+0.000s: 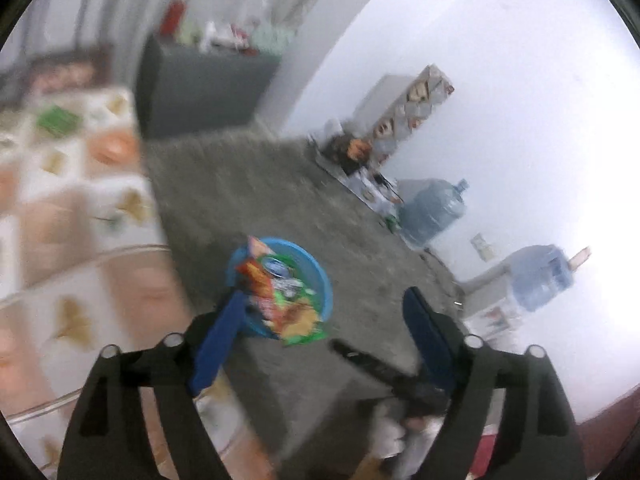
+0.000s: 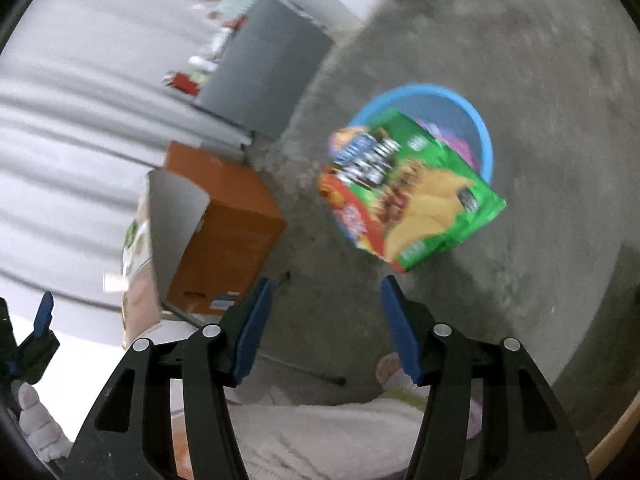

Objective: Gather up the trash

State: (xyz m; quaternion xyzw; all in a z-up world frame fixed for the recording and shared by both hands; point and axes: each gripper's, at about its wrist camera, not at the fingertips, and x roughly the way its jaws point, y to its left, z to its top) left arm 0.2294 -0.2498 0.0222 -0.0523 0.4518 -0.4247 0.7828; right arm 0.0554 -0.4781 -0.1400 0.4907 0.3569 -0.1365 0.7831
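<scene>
Around the blue bin (image 2: pixel 486 148) on the floor, green chip bag (image 2: pixel 416 192) across its rim, stand an orange box (image 2: pixel 228 220) and water jugs (image 1: pixel 432 210), while left gripper (image 1: pixel 320 320) and right gripper (image 2: pixel 326 304) both gape empty above it.

You're in a plain home room, lived-in, maybe a utility or dining corner. Bare concrete floor (image 1: pixel 304 208), white wall (image 1: pixel 500 80), table with a patterned cloth (image 1: pixel 80 200). Two big water jugs (image 1: pixel 434 210) stand along the wall. A dark cabinet (image 1: pixel 200 88) is cluttered on top, an orange cardboard box (image 2: pixel 224 216) sits on the floor, with a blue plastic basin (image 2: pixel 486 136) of snack wrappers nearby.
</scene>
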